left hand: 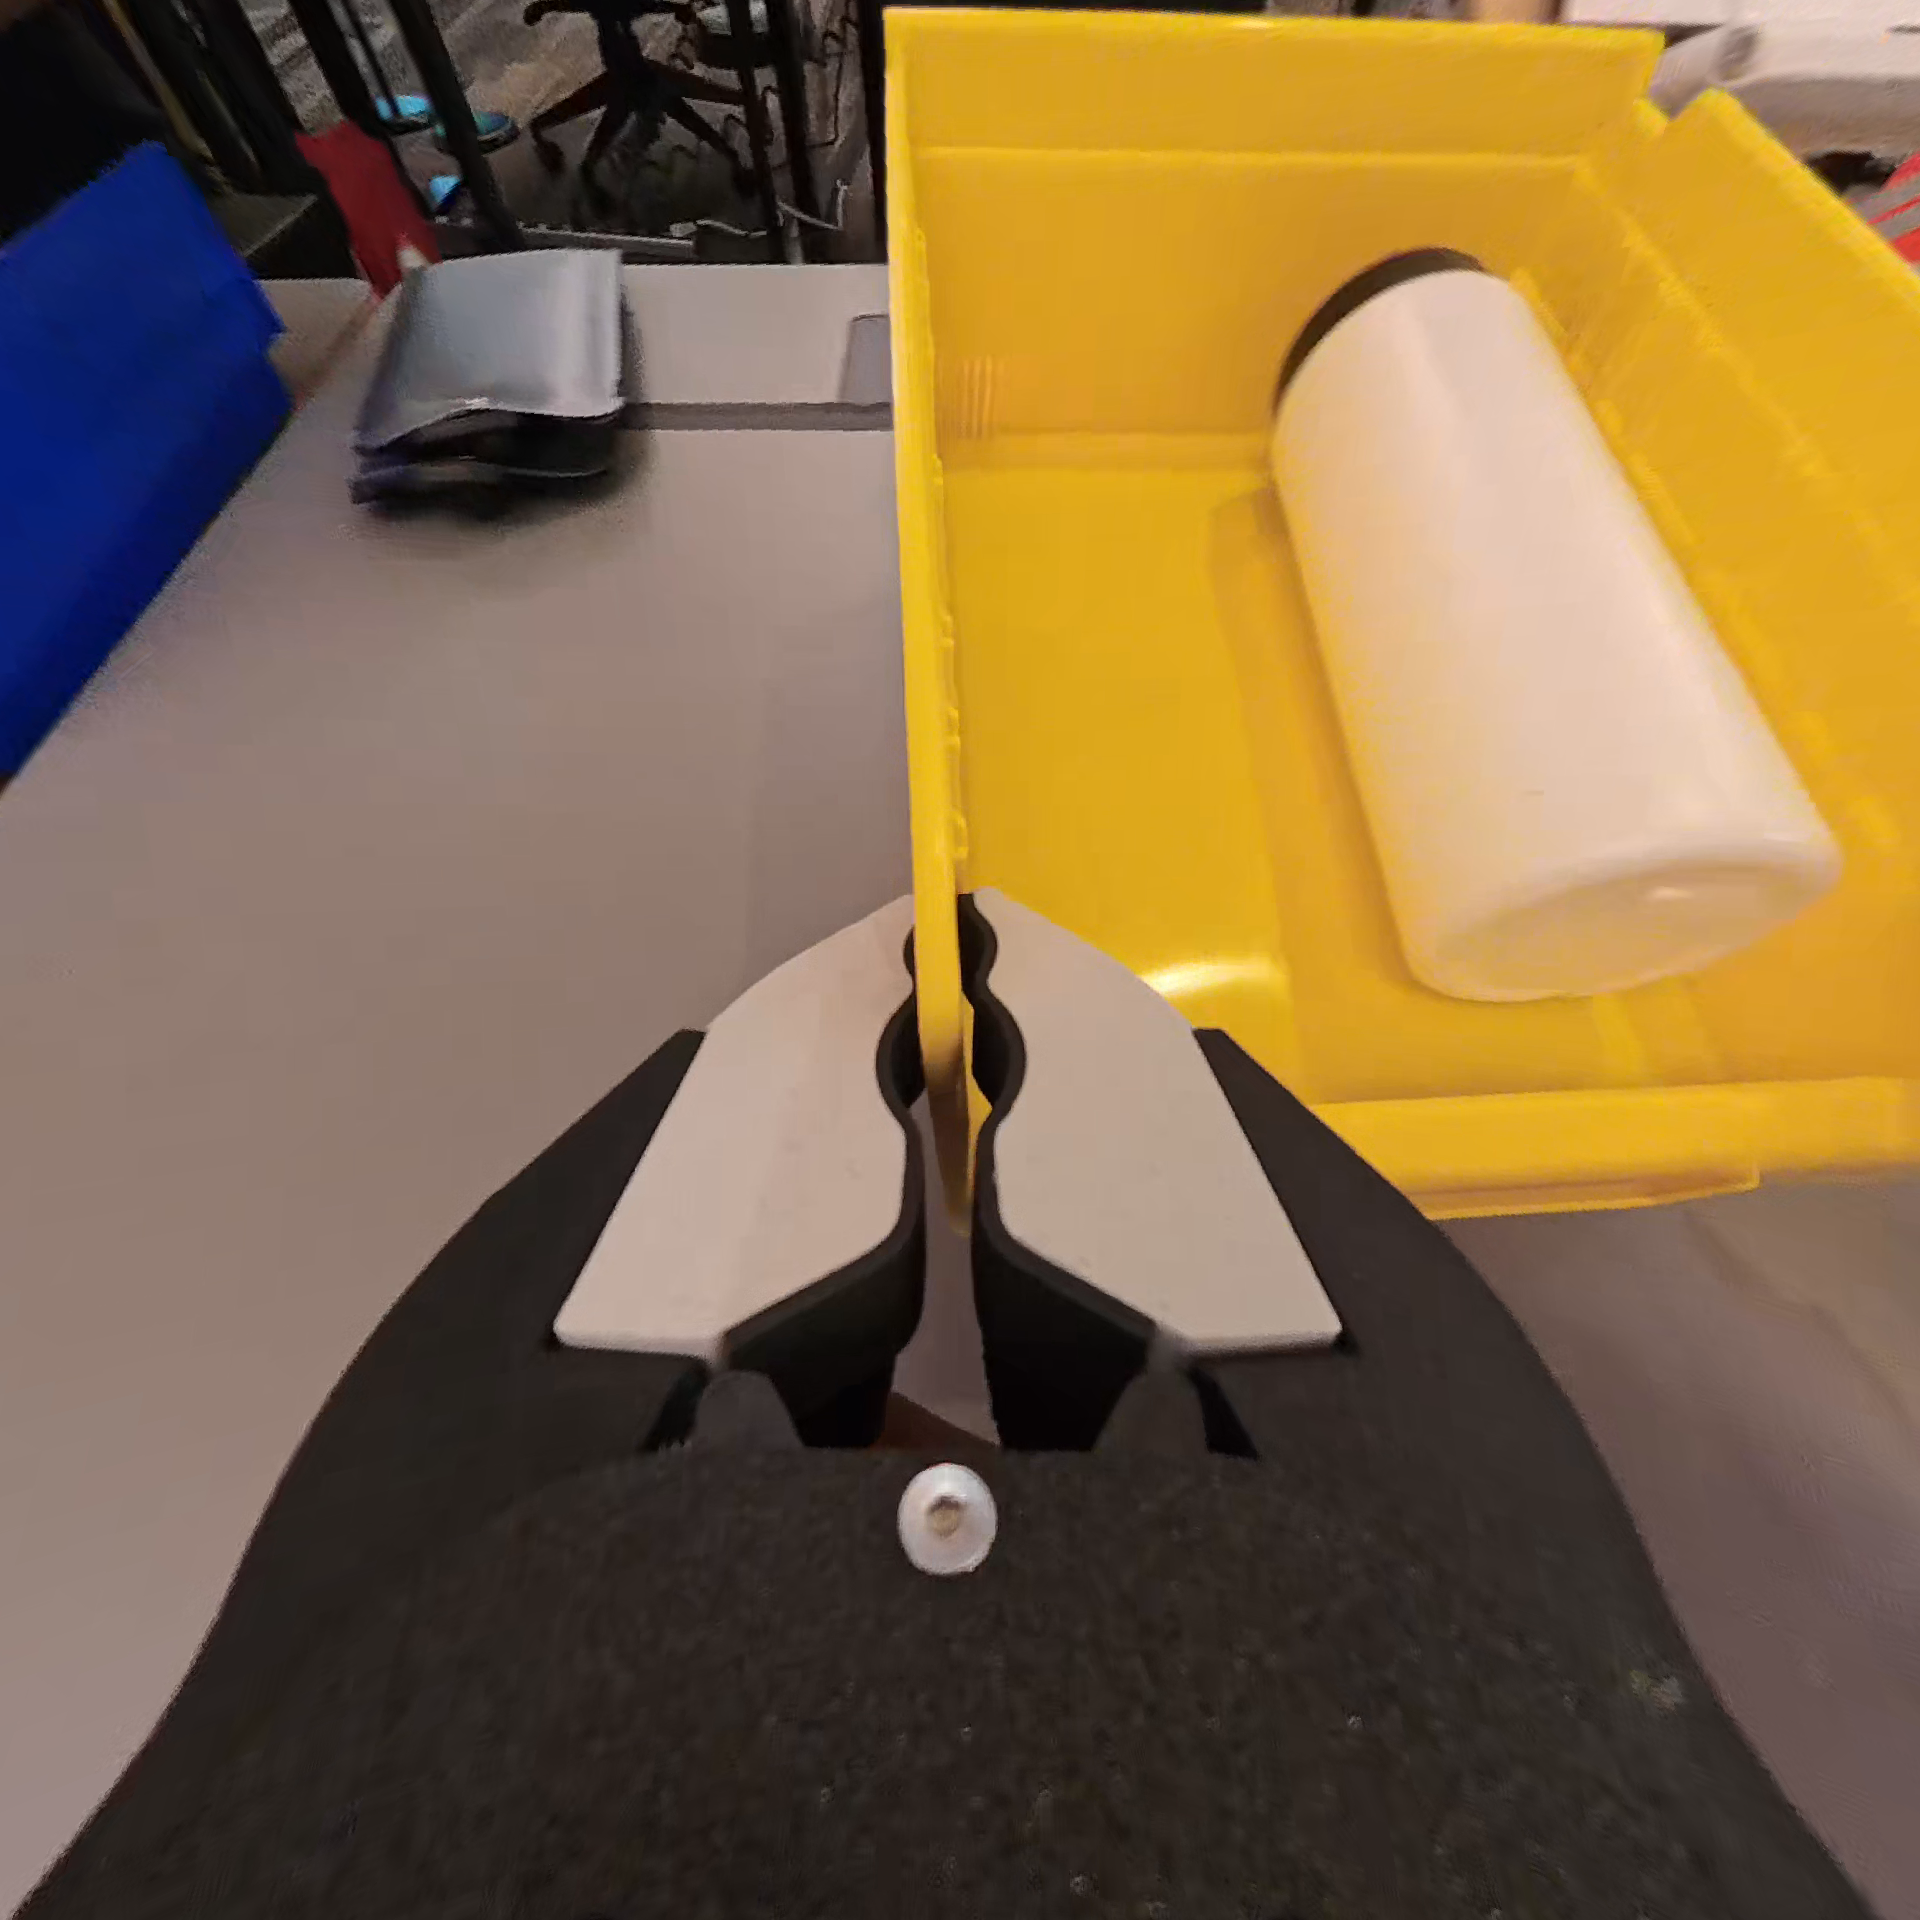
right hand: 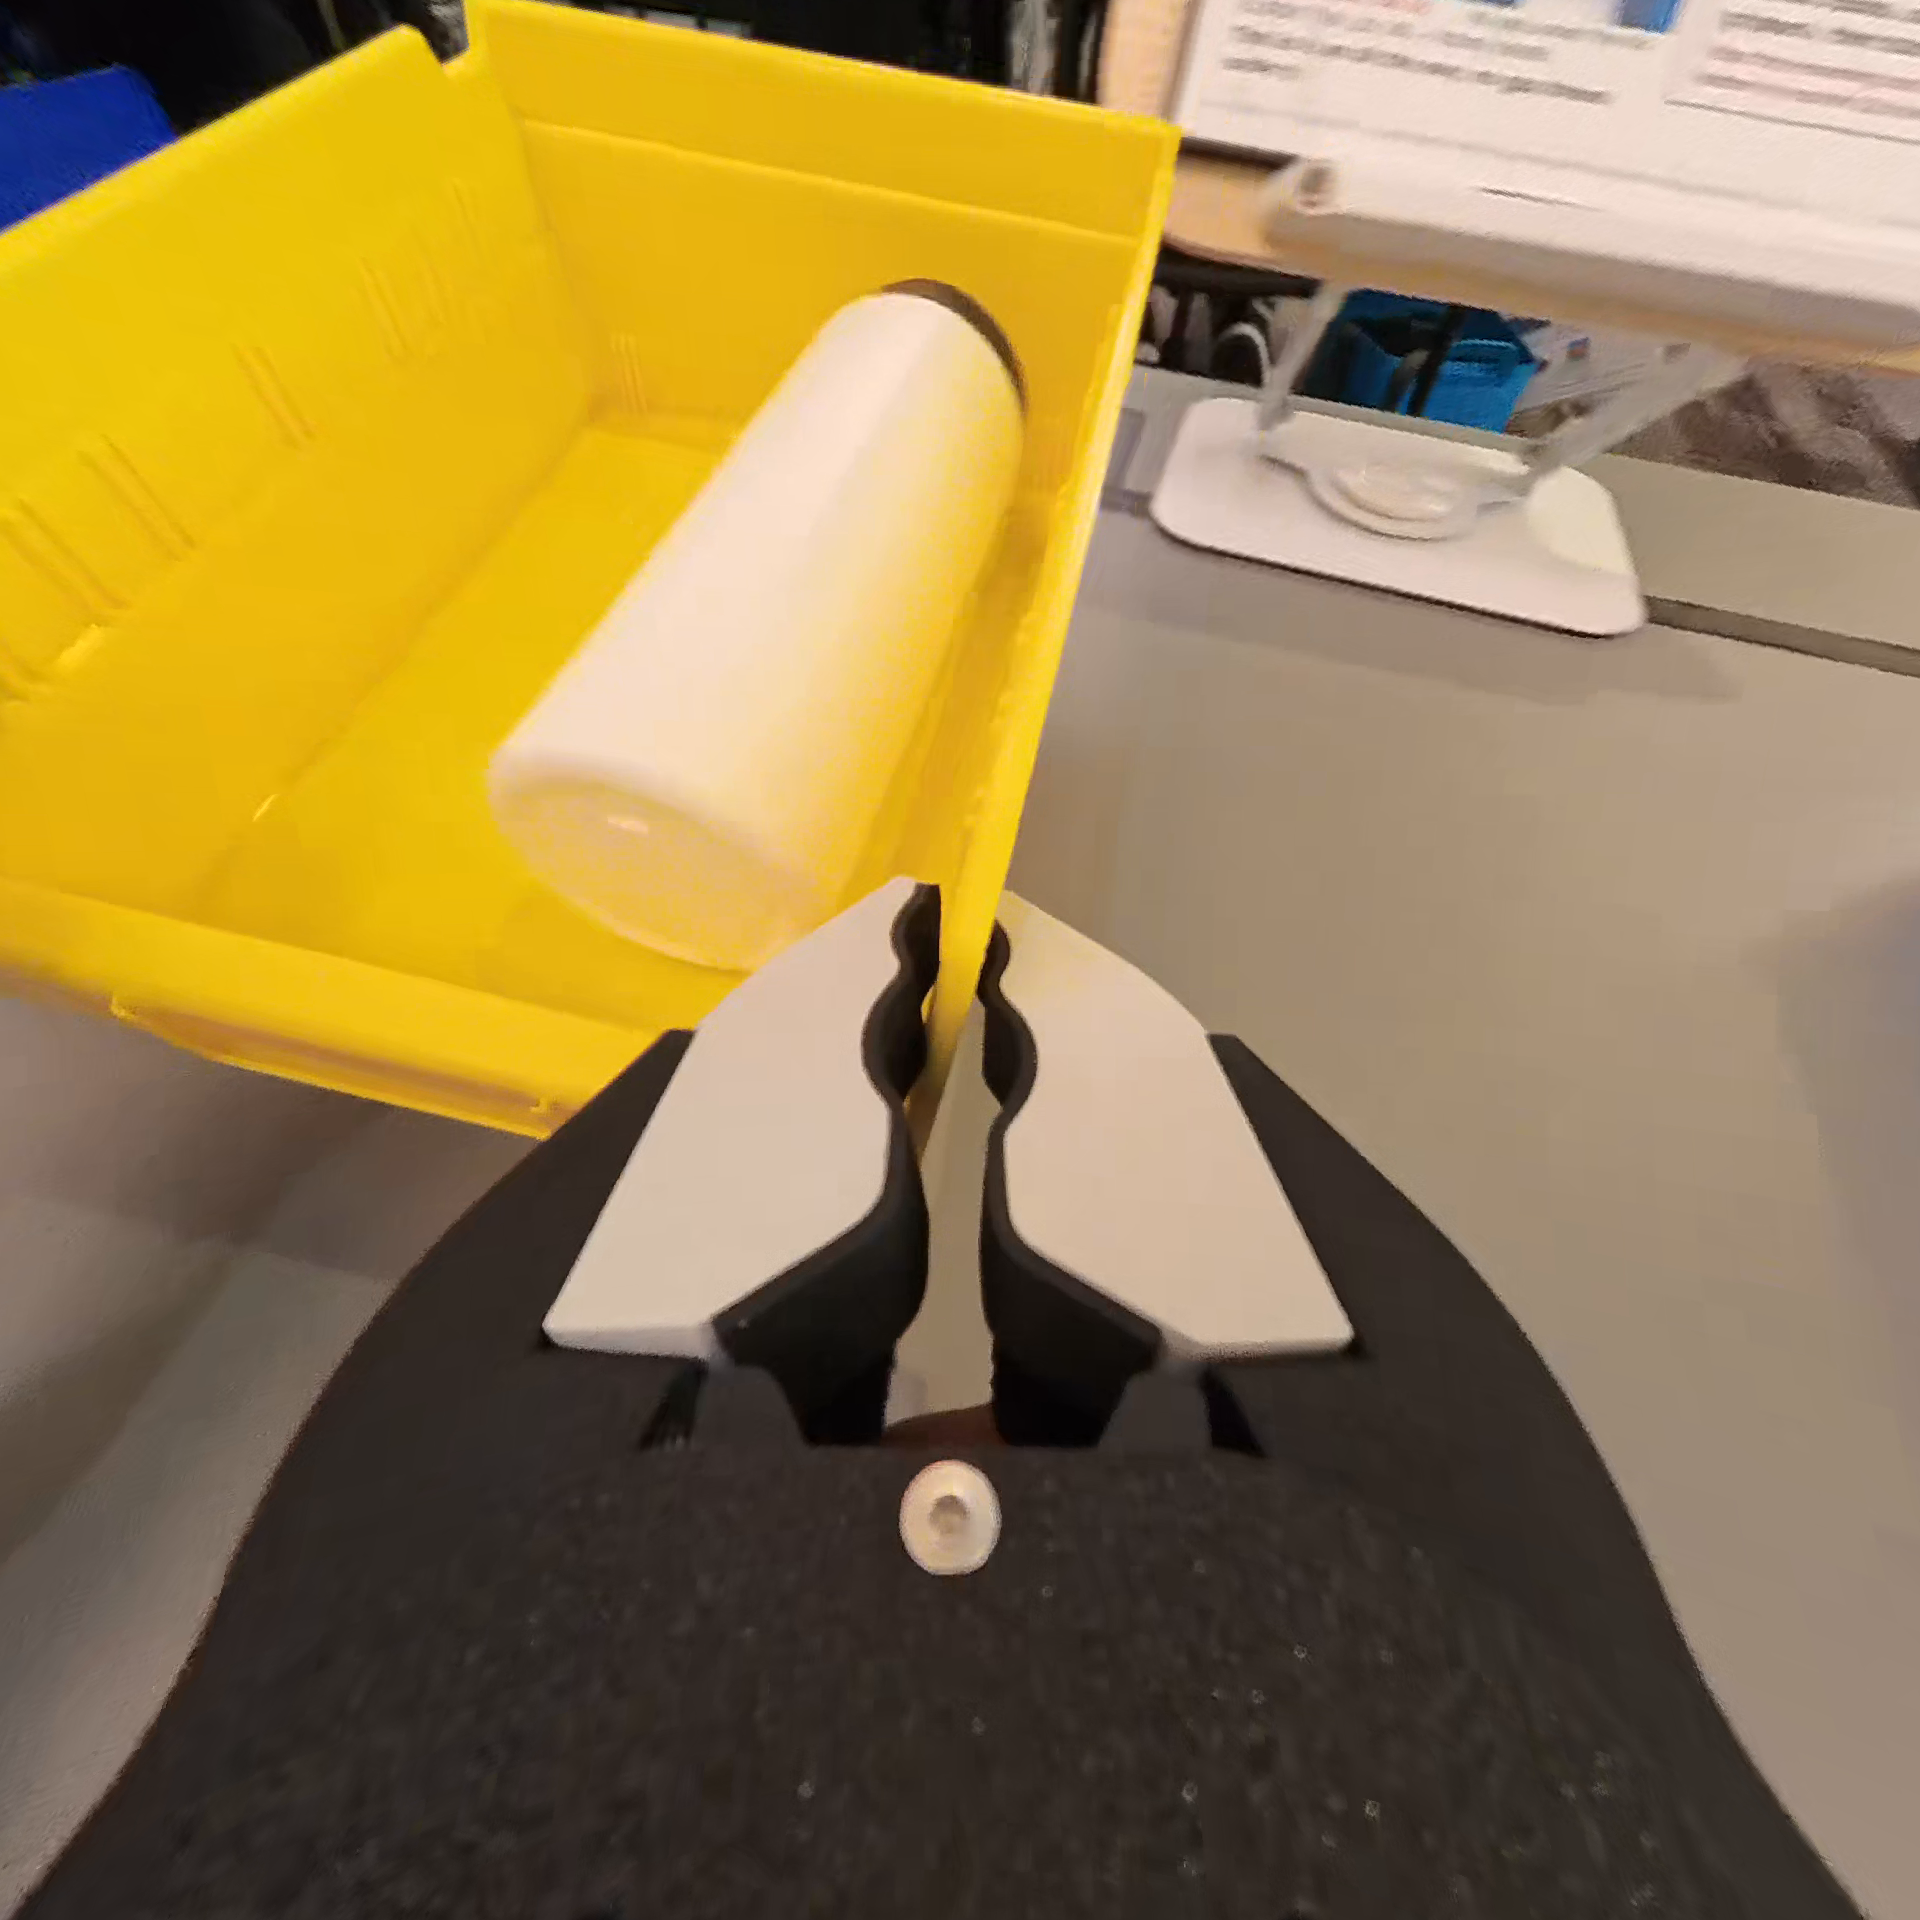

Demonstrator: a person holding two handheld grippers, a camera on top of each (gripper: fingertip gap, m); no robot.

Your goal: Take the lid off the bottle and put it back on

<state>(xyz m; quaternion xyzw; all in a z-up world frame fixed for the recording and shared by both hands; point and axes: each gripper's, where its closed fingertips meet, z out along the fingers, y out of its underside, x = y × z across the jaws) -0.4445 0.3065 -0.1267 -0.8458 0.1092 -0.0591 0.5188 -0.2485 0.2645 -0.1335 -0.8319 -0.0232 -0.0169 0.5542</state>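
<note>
1. The bottle [left hand: 1538,644] lies on its side inside the yellow bin [left hand: 1091,312], with its long axis running from the bin's near front lip to its far back wall.
2. Its flat base faces the bin's front lip; its capped end points at the back wall.
3. The bottle is a plain cream-white cylinder, tinted yellow by the bin, and it rests against the bin's right side wall.
4. The lid [left hand: 1382,286] is a dark band on the far end, seated on the bottle.
5. The left gripper [left hand: 940,935] is closed down on the bin's left side wall, pads pressed to both faces of the thin plastic.
6. The right gripper [right hand: 956,914] is likewise clamped on the bin's right side wall [right hand: 1049,623], just beside the bottle's base [right hand: 644,842].
7. The bin appears tilted over a grey table [left hand: 416,831].
</note>
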